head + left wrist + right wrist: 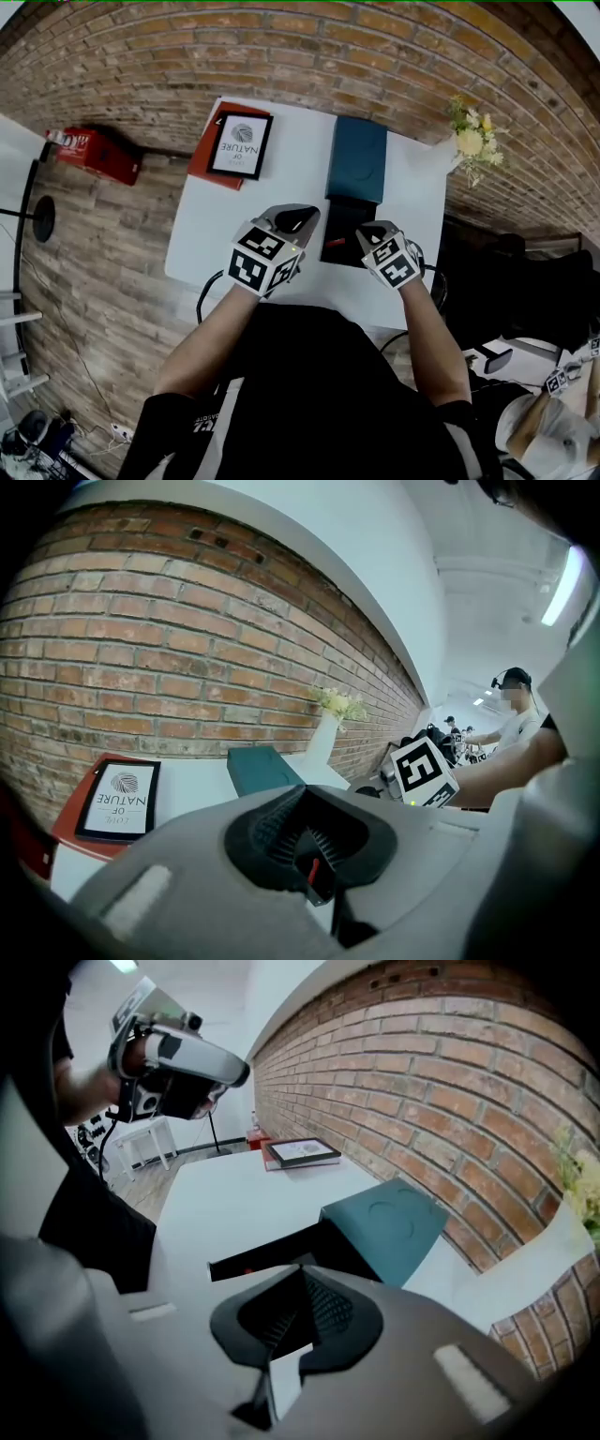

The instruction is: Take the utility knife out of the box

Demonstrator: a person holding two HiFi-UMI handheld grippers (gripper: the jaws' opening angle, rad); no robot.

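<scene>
The utility knife (337, 242) shows me little more than a short red mark on something dark. It lies in the black tray (349, 211) that stands out of the box's teal sleeve (357, 159) on the desk (244, 211). It sits between my two grippers, just below and to the left of my right gripper (372, 232) and just ahead of the tip of my left gripper (309, 216). Both have their jaws pressed together with nothing between the pads. I judge the knife stiff, light and hard-shelled, a little slick, with a blade end to keep clear of. I would pinch it across the middle of the handle, flat sides against the pads. I cannot read its long axis for sure. My guess is that it runs along the tray, from the sleeve toward me, and it is too dark to tell which end carries the blade.
</scene>
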